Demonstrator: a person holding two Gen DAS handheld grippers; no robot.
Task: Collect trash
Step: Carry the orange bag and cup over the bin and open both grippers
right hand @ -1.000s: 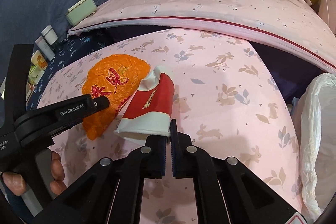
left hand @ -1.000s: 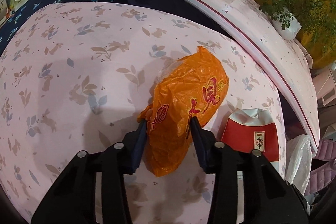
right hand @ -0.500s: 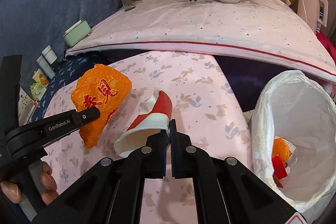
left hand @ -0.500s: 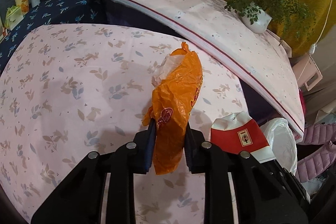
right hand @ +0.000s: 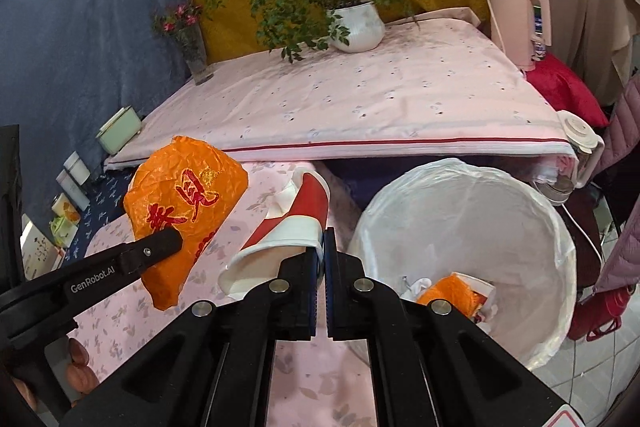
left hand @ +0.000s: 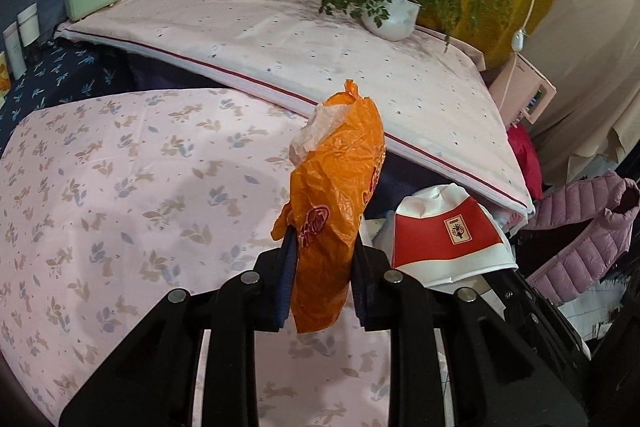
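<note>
Left gripper [left hand: 322, 269] fingers clench the orange bag [left hand: 338, 223]; right gripper [right hand: 323, 257] fingers pinch the red-and-white paper cup [right hand: 288, 227] rim, beside the lined bin [right hand: 520, 227].

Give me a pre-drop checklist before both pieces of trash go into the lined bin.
1. Left gripper shut on orange bag: ok.
2. Right gripper pinching rim of red and white paper cup: ok.
3. Both pieces lifted off the pink tablecloth: ok.
4. Lined bin open, room inside: ok.
5. Cup over the bin opening: not ok, left of it.
6. Bag over the bin: not ok, above the table.
</note>
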